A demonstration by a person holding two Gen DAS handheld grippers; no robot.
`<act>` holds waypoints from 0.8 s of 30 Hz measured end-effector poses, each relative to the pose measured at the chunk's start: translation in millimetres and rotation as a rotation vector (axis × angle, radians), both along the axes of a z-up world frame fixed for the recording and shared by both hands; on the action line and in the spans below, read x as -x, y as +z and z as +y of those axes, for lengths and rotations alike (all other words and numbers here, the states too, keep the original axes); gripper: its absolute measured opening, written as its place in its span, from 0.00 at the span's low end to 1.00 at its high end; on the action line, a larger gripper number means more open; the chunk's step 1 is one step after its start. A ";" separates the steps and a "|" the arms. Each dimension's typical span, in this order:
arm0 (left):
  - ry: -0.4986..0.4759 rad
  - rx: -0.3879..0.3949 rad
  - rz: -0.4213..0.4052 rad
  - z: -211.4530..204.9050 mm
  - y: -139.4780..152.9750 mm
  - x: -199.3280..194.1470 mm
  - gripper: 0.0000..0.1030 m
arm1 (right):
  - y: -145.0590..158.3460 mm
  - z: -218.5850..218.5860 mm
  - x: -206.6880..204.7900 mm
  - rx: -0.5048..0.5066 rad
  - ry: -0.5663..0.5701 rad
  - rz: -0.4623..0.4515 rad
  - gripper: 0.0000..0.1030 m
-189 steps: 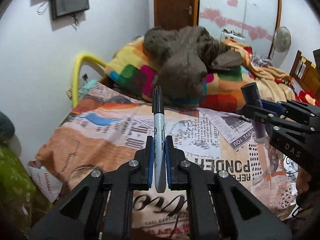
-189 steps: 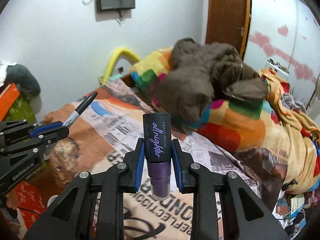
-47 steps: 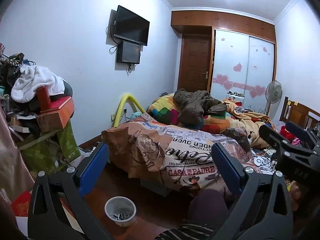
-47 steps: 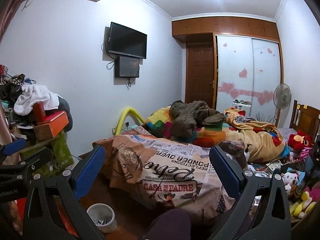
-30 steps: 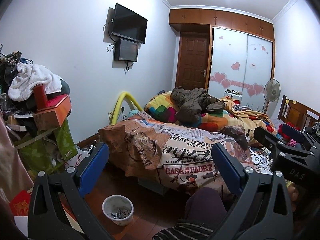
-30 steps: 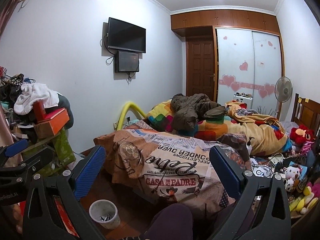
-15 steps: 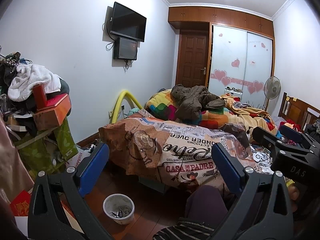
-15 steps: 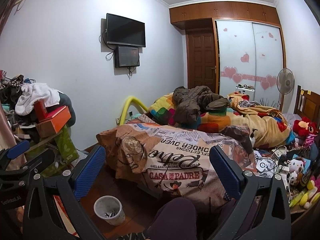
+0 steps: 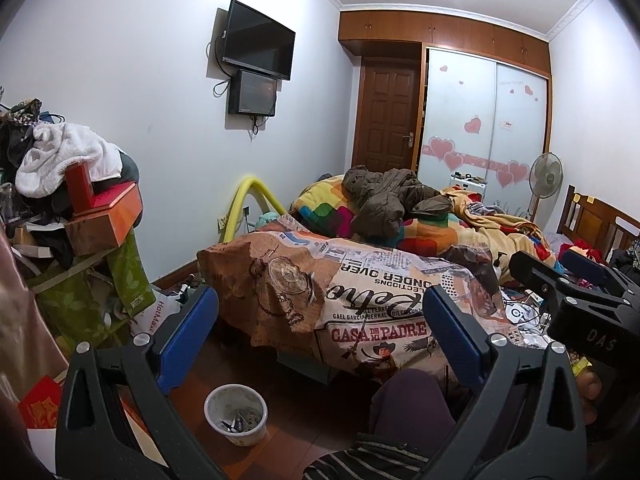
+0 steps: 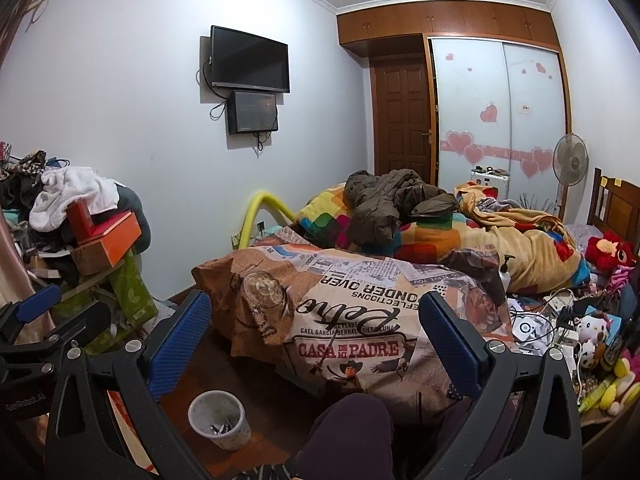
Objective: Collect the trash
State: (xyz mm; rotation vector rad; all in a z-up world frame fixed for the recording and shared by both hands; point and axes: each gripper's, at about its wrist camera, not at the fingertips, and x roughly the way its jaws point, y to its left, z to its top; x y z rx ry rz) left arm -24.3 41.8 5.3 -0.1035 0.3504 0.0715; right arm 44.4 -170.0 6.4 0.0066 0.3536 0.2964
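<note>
Two grippers, both empty. The left gripper (image 9: 320, 340) has its fingers spread wide with nothing between the blue pads; same for the right gripper (image 10: 314, 340), fingers released, nothing held.

Risks from here, as judgement:
- The trash bin (image 9: 236, 408) is small and light-looking, standing free on the wooden floor (image 9: 296, 420). A careless drop or a knock from a finger could tip it and spill what it holds.
- The person's knee (image 9: 408, 400) sits just right of the bin in the left view. It could block a clean path down to the rim.
- Clutter on the right side of the bed (image 10: 340, 320), cables and small toys, mixes keepers with rubbish. Wrong pick likely if a target is chosen in haste. Cables could snag a finger.
- No obvious loose trash shows within reach of either pair of fingers, so the next target is uncertain.

Position of the bin:
- Left view: below the gap between the fingers, nearer the left finger (image 9: 188, 336), low in frame.
- Right view: trash bin (image 10: 218, 418) lies below and just inside the left finger (image 10: 180, 332), well apart from the right finger (image 10: 450, 336).
- Contents: a few dark small items at the bottom, too small to identify.
</note>
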 end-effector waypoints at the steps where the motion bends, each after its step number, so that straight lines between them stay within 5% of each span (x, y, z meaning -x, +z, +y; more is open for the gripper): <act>1: -0.001 0.001 0.001 0.5 -0.9 0.0 0.99 | 0.1 0.1 0.2 0.000 -0.001 0.000 1.00; 24: -0.014 -0.005 0.007 -9.0 -7.0 0.7 0.99 | 0.1 0.0 0.4 0.001 -0.004 -0.003 1.00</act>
